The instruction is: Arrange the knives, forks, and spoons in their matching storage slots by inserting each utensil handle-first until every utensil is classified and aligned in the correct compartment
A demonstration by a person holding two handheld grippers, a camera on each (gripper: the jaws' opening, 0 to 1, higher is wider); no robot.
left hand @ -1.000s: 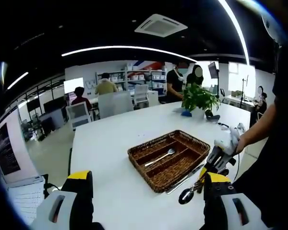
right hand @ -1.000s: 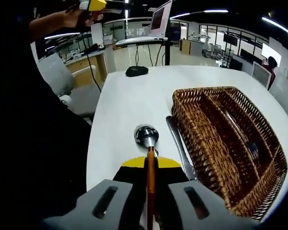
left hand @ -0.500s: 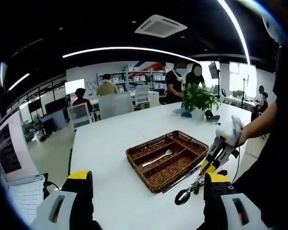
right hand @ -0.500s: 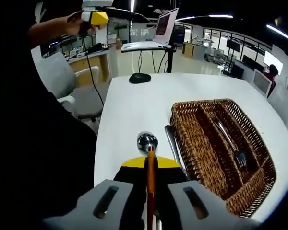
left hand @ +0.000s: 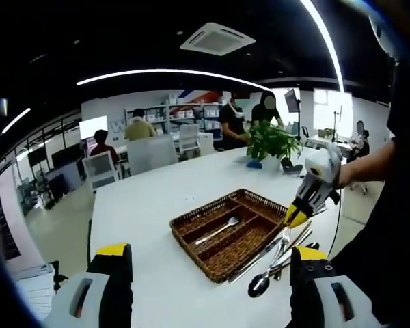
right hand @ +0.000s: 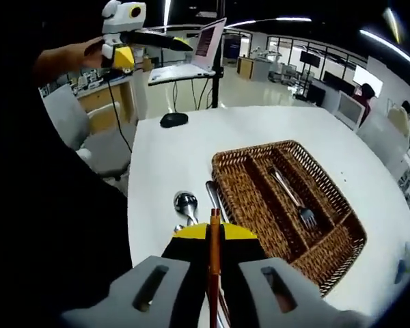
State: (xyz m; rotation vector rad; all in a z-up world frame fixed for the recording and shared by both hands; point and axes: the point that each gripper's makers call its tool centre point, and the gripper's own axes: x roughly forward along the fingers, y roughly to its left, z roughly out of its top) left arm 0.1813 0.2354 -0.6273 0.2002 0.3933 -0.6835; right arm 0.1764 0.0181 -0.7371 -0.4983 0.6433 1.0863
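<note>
The right gripper (right hand: 214, 229) has gone up. A second ago its tip was low, right by the spoon (left hand: 259, 284). Now, in the left gripper view, it (left hand: 297, 215) hangs high over the near edge of the white desk (left hand: 150, 205), above the loose cutlery. Its jaws are pressed together. A thin orange strip shows between them, and I cannot tell if that is something it holds.

The spoon has not come along. It lies flat on the desk near that edge, round end toward the person, and shows in the right gripper view (right hand: 185, 203) too. A knife (left hand: 258, 251) lies just beside the long wall of the brown basket (left hand: 191, 215), between the basket and the desk edge. A few more pieces lie close to the spoon; I cannot tell what they are.

The basket is where it was. One fork (left hand: 219, 229) lies in its middle slot, same as before.

The left gripper (left hand: 209, 251) is as wide open as before and holds nothing. In the right gripper view it (right hand: 123, 58) is held up in a hand, high above the desk's far corner.
</note>
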